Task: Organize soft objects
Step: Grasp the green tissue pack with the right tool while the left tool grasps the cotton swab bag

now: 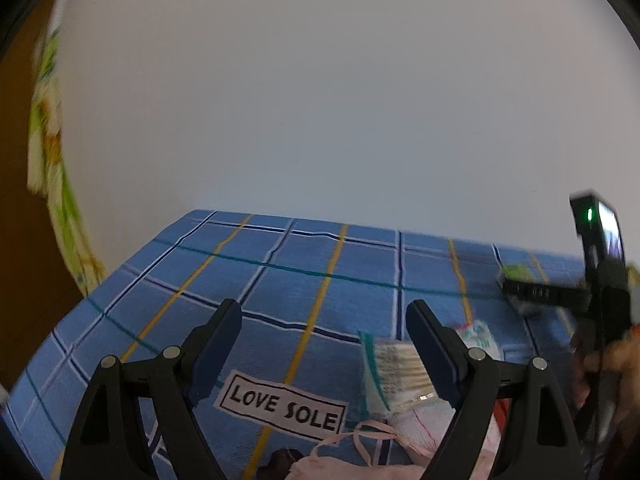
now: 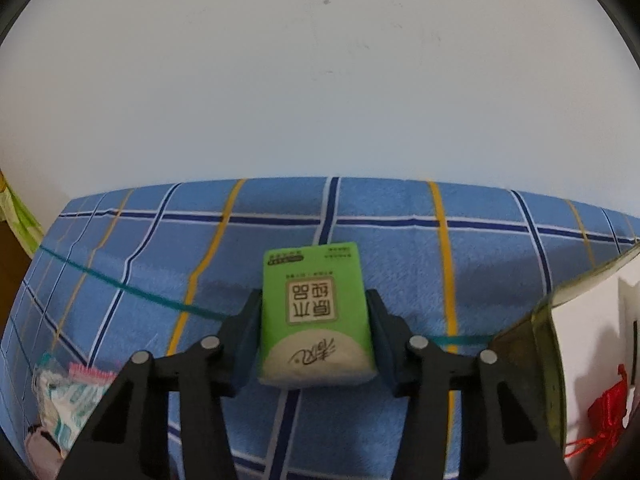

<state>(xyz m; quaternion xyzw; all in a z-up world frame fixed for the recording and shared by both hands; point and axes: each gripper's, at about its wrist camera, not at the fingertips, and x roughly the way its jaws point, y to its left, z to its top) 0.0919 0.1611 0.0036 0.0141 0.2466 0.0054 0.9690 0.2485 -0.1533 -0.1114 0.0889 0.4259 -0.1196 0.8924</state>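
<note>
So the right gripper point(image 2: 314, 330) has its jaws clamped on either side of a green tissue pack point(image 2: 316, 312), pads flush against its two flanks, and the pack looks like it's sitting on the blue plaid blanket point(image 2: 400, 280), or just off it, hard to call. I'd say this is the pick-up step for that pack, grip just made. Next move probably calls for a straight lift without squeezing harder, since the thing is soft and will dent, then carrying it to wherever the soft stuff is being gathered. Maybe the open white box point(image 2: 592, 320) just to the right, though that's a guess.

The left gripper point(image 1: 324, 344) has its jaws spread wide with nothing between them, hovering over the blanket above a small pile: a pack with a teal edge point(image 1: 394, 376) and some pink fabric point(image 1: 360, 456) below it.

Pose-wise, the right one tilts fairly steeply down at the blanket, the left one shallower. A hand point(image 1: 600, 364) gripping the right tool shows at the left view's edge.
</note>
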